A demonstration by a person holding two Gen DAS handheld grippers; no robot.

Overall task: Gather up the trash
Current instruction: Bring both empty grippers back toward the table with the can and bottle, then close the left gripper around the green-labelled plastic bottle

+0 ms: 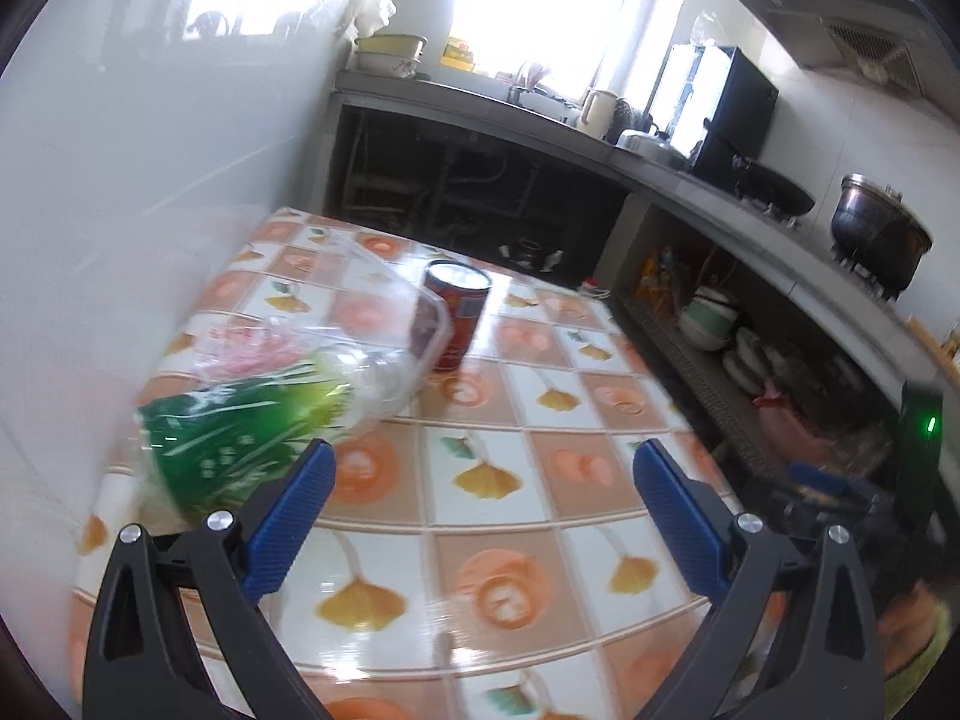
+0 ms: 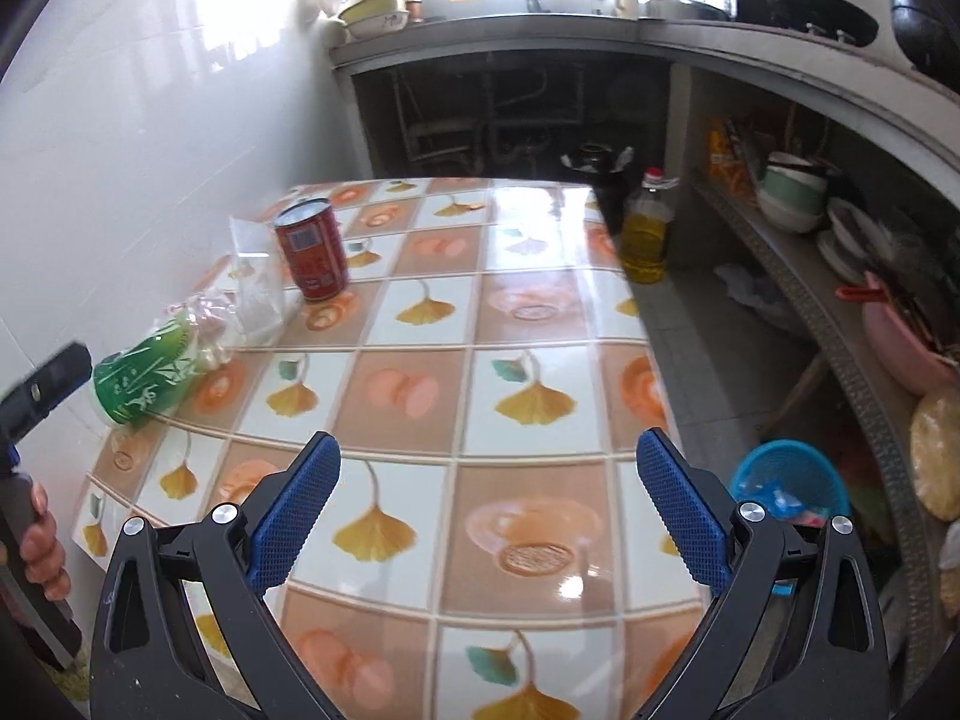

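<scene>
On the tiled table, near the white wall, the trash is seen in a small group. A green paper cup is laid on its side, and a clear plastic bag with something pink inside is touching it. A red can is stood upright just beside the bag, with its top open. In the left wrist view the same green cup is seen blurred, just past the left finger, and the red can is partly hidden behind clear plastic. The left gripper is held over the table with its blue fingers wide apart, and nothing is held between them. The right gripper is also held with its fingers spread wide and nothing between them. A hand is seen at the left edge, wrapped around a black handle. Beside the table, on the floor, a bottle of yellow oil is stood, and a blue basket with scraps inside is seen lower down.
</scene>
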